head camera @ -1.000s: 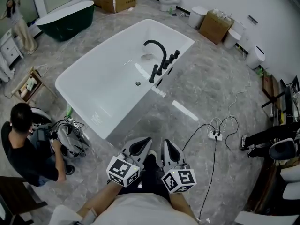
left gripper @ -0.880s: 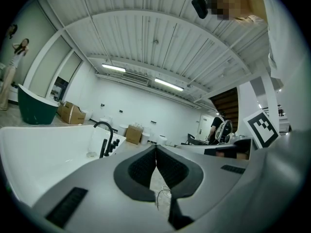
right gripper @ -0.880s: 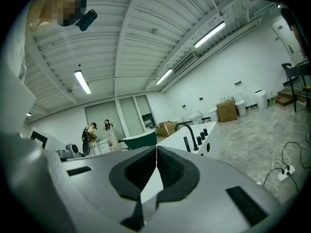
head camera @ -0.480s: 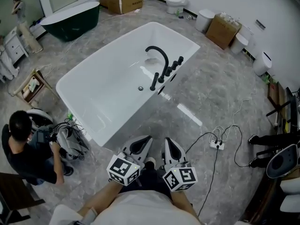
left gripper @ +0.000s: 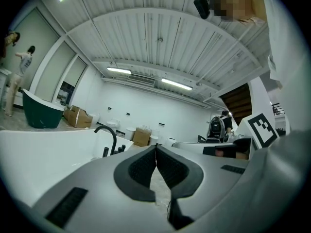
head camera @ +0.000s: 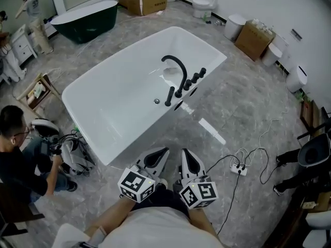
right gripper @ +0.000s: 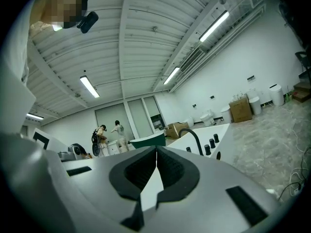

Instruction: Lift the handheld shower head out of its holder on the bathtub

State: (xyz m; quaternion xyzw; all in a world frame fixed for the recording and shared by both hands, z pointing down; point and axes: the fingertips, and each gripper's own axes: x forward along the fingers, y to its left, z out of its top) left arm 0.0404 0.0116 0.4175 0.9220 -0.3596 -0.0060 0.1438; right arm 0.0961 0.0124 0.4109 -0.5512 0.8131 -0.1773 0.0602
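A white bathtub (head camera: 111, 99) stands on the grey marble floor ahead. On its near-right rim are a curved black spout (head camera: 177, 66), a row of black knobs (head camera: 194, 79) and the upright black handheld shower head (head camera: 169, 95) in its holder. My left gripper (head camera: 161, 152) and right gripper (head camera: 185, 153) are side by side, short of the tub's near corner and apart from the fittings. In the left gripper view the left gripper (left gripper: 156, 147) is shut and empty, with the spout (left gripper: 109, 132) ahead to the left. The right gripper (right gripper: 156, 148) is shut and empty too, with the spout (right gripper: 196, 136) to its right.
A person (head camera: 15, 154) crouches at the left with equipment (head camera: 72, 151) beside the tub's near-left corner. A power strip with cables (head camera: 239, 168) lies on the floor to the right. A dark green tub (head camera: 85, 14), cardboard boxes (head camera: 256, 37) and toilets (head camera: 202, 5) line the far walls.
Both grippers have moved forward together towards the bathtub, which now lies nearer and lower in the head view. Their jaws stay shut.
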